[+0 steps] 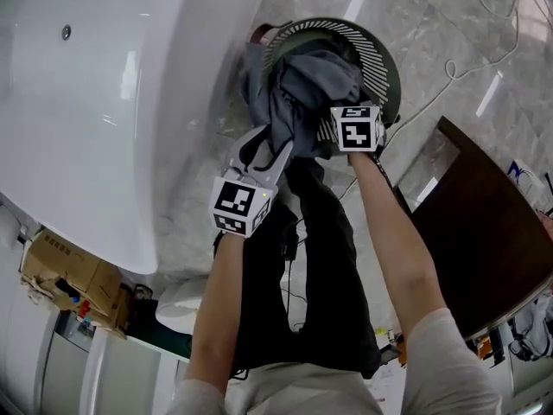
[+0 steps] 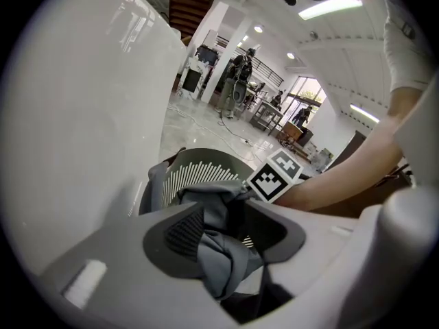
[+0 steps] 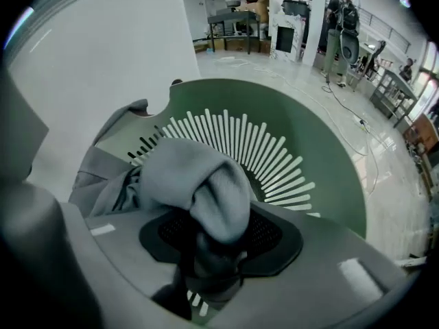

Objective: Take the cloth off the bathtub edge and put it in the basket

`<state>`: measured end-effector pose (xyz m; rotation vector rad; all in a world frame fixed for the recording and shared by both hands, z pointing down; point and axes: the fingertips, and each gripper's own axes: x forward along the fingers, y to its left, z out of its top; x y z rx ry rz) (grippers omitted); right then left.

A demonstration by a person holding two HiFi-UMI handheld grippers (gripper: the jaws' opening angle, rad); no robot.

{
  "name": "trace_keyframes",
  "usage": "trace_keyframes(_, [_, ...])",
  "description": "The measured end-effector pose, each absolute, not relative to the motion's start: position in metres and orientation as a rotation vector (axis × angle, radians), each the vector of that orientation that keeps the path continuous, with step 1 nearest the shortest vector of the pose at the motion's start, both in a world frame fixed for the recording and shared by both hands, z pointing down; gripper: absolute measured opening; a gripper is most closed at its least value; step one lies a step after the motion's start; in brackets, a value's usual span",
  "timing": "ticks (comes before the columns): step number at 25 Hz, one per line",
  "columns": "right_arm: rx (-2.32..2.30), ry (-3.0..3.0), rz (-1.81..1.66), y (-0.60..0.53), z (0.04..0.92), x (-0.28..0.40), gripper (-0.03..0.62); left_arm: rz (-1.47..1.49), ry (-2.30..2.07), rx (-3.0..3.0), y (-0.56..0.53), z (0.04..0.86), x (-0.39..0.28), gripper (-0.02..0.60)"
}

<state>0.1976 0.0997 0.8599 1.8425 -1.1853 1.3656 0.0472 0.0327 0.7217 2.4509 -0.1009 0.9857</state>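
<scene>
A grey cloth (image 1: 302,93) hangs bunched over the mouth of a round green slotted basket (image 1: 384,59) that stands on the floor beside the white bathtub (image 1: 104,102). My left gripper (image 1: 263,150) is shut on the cloth's near lower part; in the left gripper view the folds (image 2: 219,245) sit pinched between its dark pads, with the basket (image 2: 199,170) beyond. My right gripper (image 1: 333,128) holds the cloth at the basket's near rim. In the right gripper view a rounded fold (image 3: 206,190) bulges from between its pads above the basket's interior (image 3: 309,142). Part of the cloth drapes over the basket's left rim.
A dark wooden board (image 1: 492,232) stands at the right of the basket. White cables (image 1: 449,76) trail over the marble floor. A cardboard box (image 1: 69,271) sits near the tub's end. The person's dark trouser legs (image 1: 311,258) are directly below the grippers.
</scene>
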Motion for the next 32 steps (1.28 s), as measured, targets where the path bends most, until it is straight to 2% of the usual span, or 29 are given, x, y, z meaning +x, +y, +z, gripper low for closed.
trace_keyframes(8, [1.851, -1.254, 1.346, 0.086, 0.841, 0.187, 0.169, 0.967, -0.116, 2.458, 0.029, 0.711, 0.042, 0.233])
trace_keyframes(17, [1.911, -1.289, 1.338, 0.113, 0.771, 0.170, 0.169, 0.971, -0.086, 2.472, 0.047, 0.675, 0.036, 0.233])
trace_keyframes(26, [1.938, -1.367, 1.366, 0.151, 0.703, 0.107, 0.169, 0.996, -0.081, 2.472, 0.068, 0.634, 0.013, 0.233])
trace_keyframes(32, [1.713, -1.529, 1.246, 0.138, 0.734, 0.049, 0.170, 0.987, -0.096, 2.477, 0.074, 0.641, -0.005, 0.235])
